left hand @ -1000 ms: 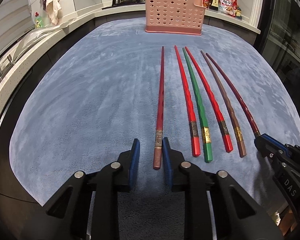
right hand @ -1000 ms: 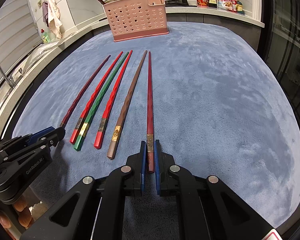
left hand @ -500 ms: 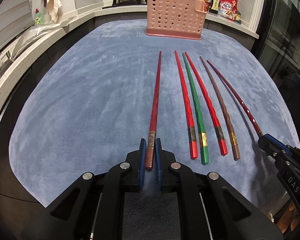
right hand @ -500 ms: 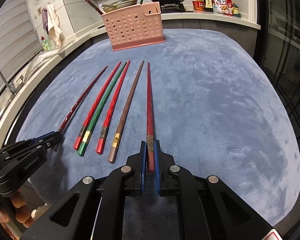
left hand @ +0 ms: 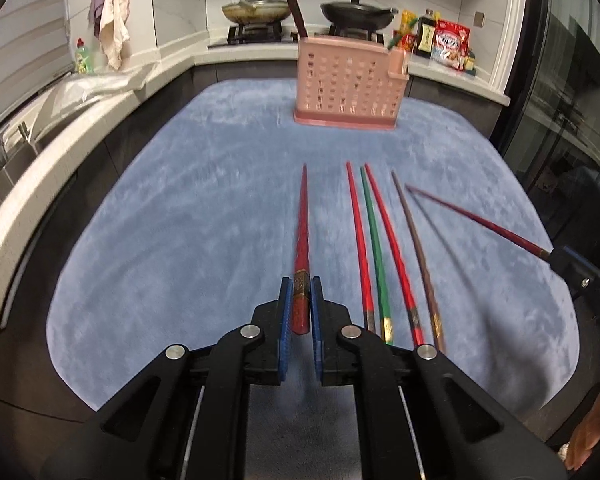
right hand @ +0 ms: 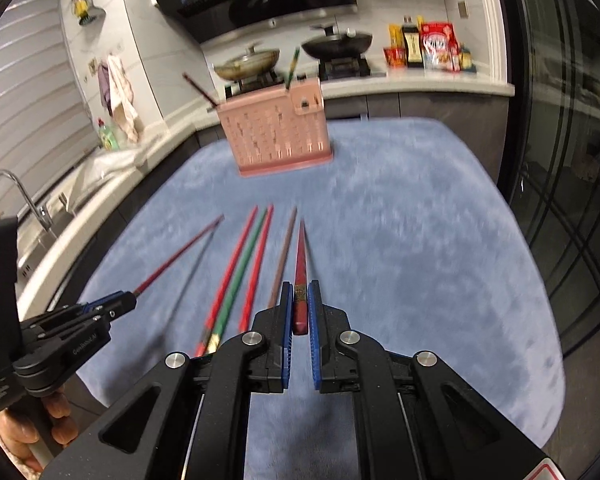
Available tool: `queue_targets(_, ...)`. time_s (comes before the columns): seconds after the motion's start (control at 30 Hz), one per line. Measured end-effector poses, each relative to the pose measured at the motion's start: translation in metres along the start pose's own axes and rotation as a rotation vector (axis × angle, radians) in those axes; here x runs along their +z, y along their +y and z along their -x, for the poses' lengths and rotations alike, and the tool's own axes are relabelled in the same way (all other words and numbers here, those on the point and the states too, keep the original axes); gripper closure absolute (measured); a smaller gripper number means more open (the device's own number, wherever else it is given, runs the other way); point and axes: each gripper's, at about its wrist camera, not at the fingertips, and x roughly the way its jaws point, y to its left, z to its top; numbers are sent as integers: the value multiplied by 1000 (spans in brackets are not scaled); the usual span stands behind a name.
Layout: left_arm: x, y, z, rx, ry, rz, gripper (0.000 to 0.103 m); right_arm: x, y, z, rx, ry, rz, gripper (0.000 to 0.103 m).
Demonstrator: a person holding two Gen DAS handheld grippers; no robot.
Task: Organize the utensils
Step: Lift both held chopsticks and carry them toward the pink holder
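Fingers [left hand: 286, 312] grip dark-red chopstick [left hand: 301, 236], tip toward pink basket [left hand: 350, 84].

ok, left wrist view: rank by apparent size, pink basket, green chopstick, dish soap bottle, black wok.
1. pink basket, clearly largest.
2. green chopstick, longest but thin; it lies nearer the camera, so its rank is unsure.
3. black wok, on the far stove.
4. dish soap bottle, smallest.

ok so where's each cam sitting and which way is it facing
Left wrist: on the left gripper, facing the pink basket across the blue mat; right gripper at right edge.
Right wrist: on the right gripper, same heading; left gripper and hand lower left.
Shared: basket, four chopsticks lying between the two held.
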Motion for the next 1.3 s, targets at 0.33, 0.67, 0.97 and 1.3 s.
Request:
queue_targets(0.33,62,4,26,-2,-89,-6,95,69,1,24,21,-138,1,96)
queue_targets(0.67,126,1,41,-26,-162,-10,96,118,8,29,24,-215,33,96)
queue_targets(0.97,167,-4,47,-51,-205,-28,96,150,14,22,56,-236,36,96)
queue_targets(1.3,229,-17,57,-92,-290,-27,96,202,18,3,100,-261,26,96)
